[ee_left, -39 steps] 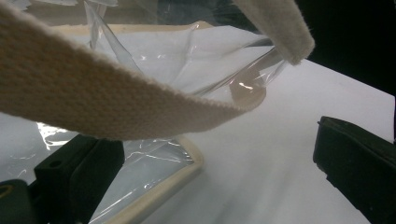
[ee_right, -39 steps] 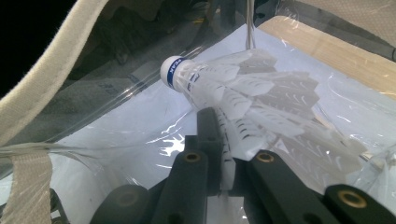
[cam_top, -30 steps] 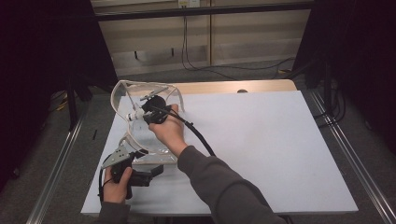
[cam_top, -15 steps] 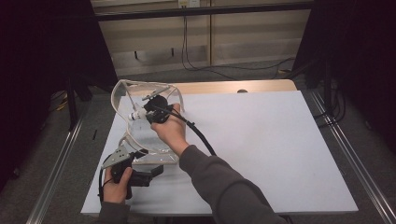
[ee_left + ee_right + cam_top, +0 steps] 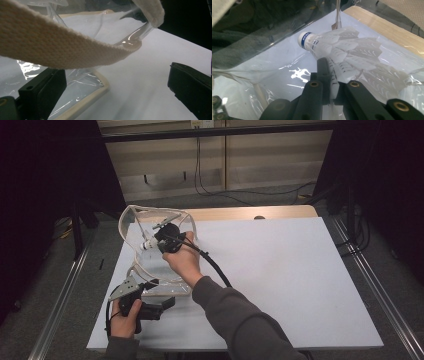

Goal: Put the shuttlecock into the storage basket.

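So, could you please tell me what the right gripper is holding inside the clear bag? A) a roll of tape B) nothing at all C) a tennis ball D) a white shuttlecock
D: in the right gripper view, the right gripper has its jaws shut on the feathers of a white shuttlecock, whose blue-banded cork points away, inside the clear bag.
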